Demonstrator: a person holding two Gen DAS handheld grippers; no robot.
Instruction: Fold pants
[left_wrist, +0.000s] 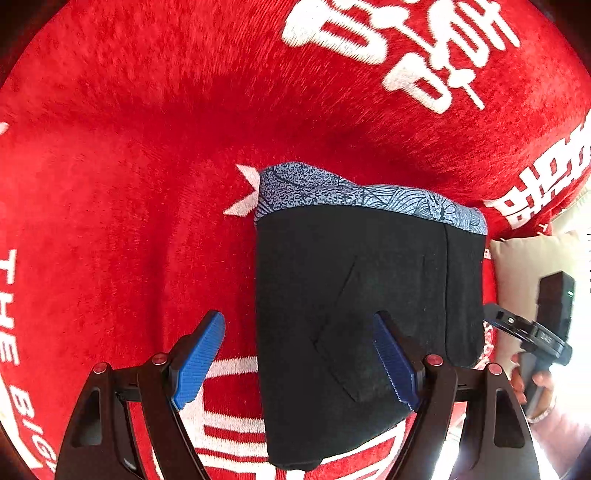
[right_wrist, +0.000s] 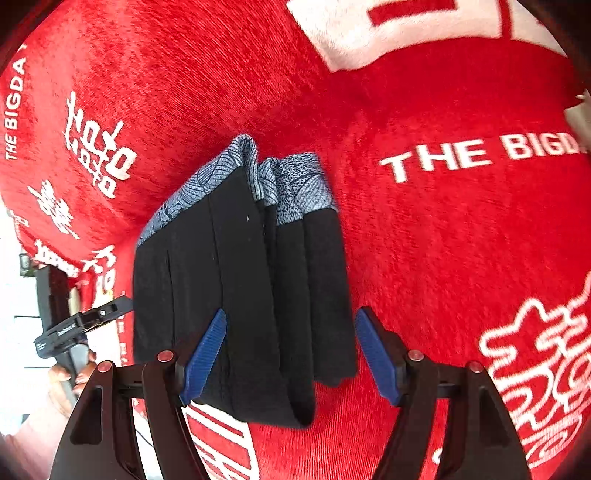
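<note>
Black pants (left_wrist: 369, 277) lie folded on a red cloth (left_wrist: 129, 166), their blue patterned waistband (left_wrist: 351, 188) at the far end. My left gripper (left_wrist: 297, 363) hovers open above the pants' left edge. One blue pad (left_wrist: 199, 362) is over the red cloth and the other is over the black fabric. In the right wrist view the pants (right_wrist: 240, 277) show several stacked layers. My right gripper (right_wrist: 291, 356) is open and straddles the near right part of the stack. Neither gripper's pads press on the fabric.
The red cloth (right_wrist: 443, 240) carries white printed lettering and covers the whole surface. A beige cushion (left_wrist: 517, 266) sits past the cloth's edge beside the pants. A person's hand (left_wrist: 535, 384) holds the right tool there, and the other hand (right_wrist: 66, 373) holds the left tool.
</note>
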